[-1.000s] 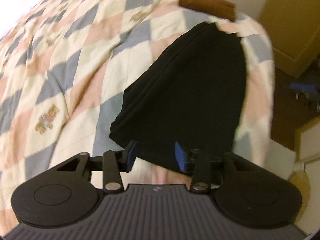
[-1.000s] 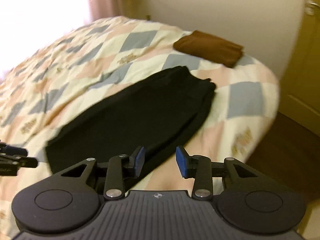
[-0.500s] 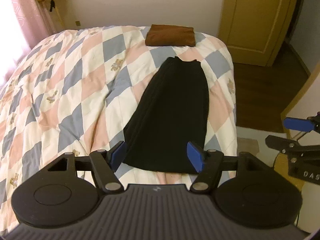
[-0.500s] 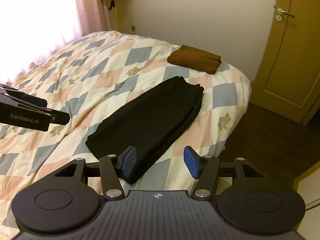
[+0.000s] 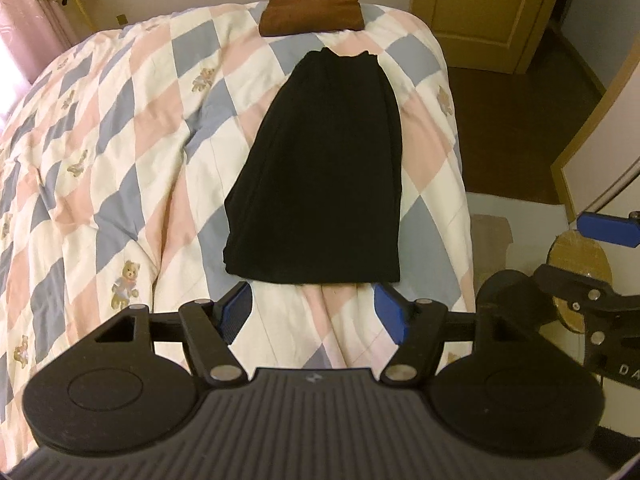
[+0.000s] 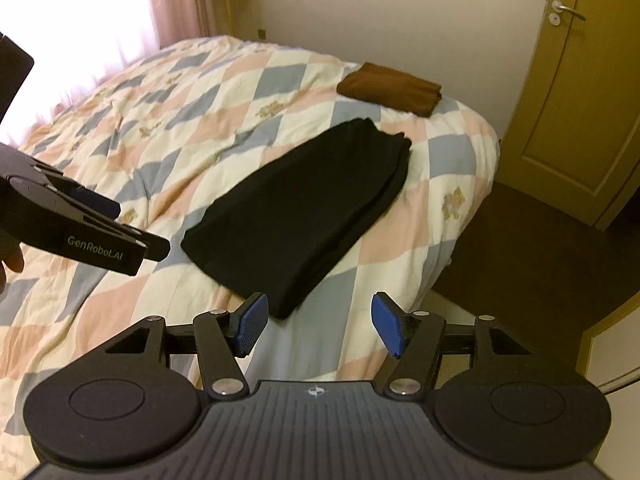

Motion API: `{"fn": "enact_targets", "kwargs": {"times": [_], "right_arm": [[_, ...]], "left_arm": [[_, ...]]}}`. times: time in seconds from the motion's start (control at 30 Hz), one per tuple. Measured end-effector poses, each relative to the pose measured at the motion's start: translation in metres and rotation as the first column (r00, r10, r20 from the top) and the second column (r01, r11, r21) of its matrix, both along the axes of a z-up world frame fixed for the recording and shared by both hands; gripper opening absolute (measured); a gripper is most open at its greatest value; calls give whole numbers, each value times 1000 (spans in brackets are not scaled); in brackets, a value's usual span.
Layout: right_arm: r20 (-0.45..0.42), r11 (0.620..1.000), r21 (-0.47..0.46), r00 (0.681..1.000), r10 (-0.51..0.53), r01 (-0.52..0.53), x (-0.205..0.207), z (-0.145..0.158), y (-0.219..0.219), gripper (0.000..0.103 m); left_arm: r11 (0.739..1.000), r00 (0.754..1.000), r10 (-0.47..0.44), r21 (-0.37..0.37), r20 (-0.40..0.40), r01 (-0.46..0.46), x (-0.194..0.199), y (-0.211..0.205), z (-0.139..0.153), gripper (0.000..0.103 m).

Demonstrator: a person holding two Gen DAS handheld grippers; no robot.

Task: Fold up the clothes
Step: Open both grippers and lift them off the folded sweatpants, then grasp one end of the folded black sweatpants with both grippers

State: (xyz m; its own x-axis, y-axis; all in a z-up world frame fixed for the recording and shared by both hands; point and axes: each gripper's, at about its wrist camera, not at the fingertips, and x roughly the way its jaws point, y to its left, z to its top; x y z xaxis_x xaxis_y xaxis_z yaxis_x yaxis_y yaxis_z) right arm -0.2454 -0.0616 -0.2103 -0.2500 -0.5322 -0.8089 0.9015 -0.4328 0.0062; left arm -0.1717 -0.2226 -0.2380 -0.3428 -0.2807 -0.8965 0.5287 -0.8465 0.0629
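Black garment (image 5: 320, 168) lies lengthwise on quilt (image 5: 120, 140) (narrow end toward brown stack (image 5: 312, 14)).

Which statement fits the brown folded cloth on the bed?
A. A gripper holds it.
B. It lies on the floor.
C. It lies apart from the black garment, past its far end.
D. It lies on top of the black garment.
C: the brown folded cloth rests on the quilt beyond the black garment, with a strip of quilt between them.
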Motion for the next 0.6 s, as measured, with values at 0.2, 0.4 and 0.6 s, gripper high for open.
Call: {"fn": "enact_targets", "kwargs": {"times": [0.2, 0.4, 0.6], "right_arm": [[-5, 1000, 22, 1000, 21, -21, 8, -7, -2, 60], [-4, 999, 32, 1000, 25, -25, 7, -11, -3, 61], [-54, 996, 54, 996, 76, -73, 12, -25, -5, 63]], "left_arm": [[1000, 1000, 1, 7, 17, -1, 4, -5, -9, 64], [1000, 1000, 0, 7, 16, 0, 4, -11, -15, 65], [960, 973, -229, -155, 43, 232, 13, -11, -59, 68]]}}
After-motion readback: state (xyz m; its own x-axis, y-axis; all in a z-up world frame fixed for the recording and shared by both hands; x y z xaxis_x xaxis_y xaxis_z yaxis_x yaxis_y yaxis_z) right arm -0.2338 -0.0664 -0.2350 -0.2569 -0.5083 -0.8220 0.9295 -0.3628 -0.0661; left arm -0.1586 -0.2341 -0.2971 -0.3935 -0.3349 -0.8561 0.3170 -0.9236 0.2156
